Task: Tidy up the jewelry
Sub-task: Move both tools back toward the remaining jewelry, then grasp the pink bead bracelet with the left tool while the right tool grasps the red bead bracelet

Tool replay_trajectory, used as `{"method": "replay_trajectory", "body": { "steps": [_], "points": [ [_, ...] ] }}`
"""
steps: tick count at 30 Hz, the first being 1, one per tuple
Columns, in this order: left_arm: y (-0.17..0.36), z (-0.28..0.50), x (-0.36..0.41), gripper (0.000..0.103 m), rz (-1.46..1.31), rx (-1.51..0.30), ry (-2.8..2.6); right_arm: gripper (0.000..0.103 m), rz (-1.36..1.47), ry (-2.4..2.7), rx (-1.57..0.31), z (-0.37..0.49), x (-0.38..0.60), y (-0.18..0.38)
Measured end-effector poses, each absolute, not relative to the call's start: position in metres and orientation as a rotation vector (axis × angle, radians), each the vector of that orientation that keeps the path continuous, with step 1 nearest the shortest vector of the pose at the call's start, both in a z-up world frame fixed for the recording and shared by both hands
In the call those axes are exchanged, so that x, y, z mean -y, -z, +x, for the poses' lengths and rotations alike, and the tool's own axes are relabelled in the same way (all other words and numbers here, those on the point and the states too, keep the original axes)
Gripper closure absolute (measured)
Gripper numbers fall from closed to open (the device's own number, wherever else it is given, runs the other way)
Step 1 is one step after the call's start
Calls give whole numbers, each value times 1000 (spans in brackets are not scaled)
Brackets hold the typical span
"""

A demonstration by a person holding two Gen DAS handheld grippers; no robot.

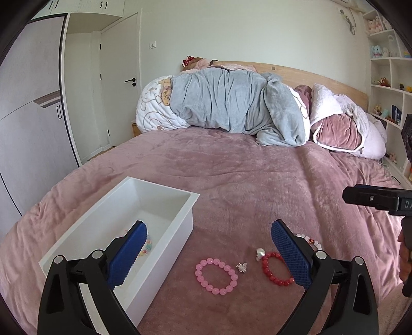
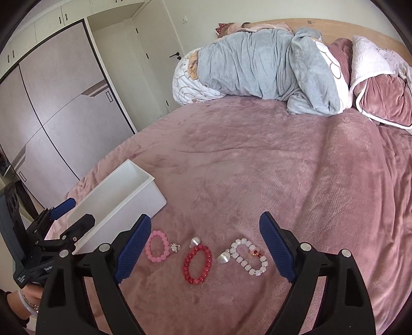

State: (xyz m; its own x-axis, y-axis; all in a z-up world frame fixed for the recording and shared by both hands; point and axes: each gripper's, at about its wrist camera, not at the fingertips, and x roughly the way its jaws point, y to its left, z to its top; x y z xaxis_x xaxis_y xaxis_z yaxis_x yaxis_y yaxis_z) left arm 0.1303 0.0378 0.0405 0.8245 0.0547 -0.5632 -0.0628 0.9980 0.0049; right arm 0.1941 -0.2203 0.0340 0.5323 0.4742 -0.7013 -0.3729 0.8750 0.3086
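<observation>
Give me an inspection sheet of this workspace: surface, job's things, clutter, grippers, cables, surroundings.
Surface: pink bedspread, soft and creased.
Job's things: white bin on the bed, a small multicoloured piece lying inside; to its right a row of pink bracelet, small silver ornament, red bracelet and white bracelet; a pearly shell piece sits beside the white bracelet, another by the red one.
Clutter: grey blanket and pillows piled by the headboard.
Grippers: left gripper open, above the bin's edge and the pink bracelet; right gripper open over the row; both empty.
Cables: one hanging on the wall.
Surroundings: wardrobe, door, toy shelves.
</observation>
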Motion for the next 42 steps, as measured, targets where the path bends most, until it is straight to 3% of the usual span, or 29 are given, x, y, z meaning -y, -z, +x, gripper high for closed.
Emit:
{"method": "replay_trajectory", "body": {
  "steps": [5, 9, 13, 16, 18, 25, 27, 32, 34, 36, 38, 42],
  "points": [
    [-10, 139, -33, 5, 3, -624, -67, 25, 35, -543, -922, 189, 197, 0],
    [16, 142, -24, 5, 27, -628, -31, 46, -63, -556, -975, 182, 182, 31],
    [44, 145, -15, 5, 46, -633, -21, 50, -116, -575, -1034, 177, 173, 56],
    [66, 151, -13, 6, 46, -667, -25, 61, -169, -582, -1067, 175, 164, 70],
    [80, 154, -13, 16, 58, -696, -20, 64, -174, -591, -1086, 176, 161, 77],
    [109, 168, -26, 31, 1, -783, -4, 75, -167, -593, -1139, 184, 153, 97],
    [115, 173, -28, 41, -8, -814, 14, 75, -160, -592, -1159, 186, 152, 102],
    [129, 177, -21, 47, 43, -860, 57, 76, -105, -599, -1215, 192, 158, 115],
    [130, 176, -16, 56, 64, -864, 76, 77, -73, -604, -1224, 193, 162, 117],
    [134, 177, -10, 85, 59, -901, 138, 83, -66, -612, -1224, 193, 163, 117],
    [135, 175, -5, 86, 93, -896, 131, 93, -46, -619, -1228, 194, 164, 118],
    [132, 173, -8, 87, 64, -905, 147, 93, -27, -619, -1218, 192, 168, 112]
  ]
}}
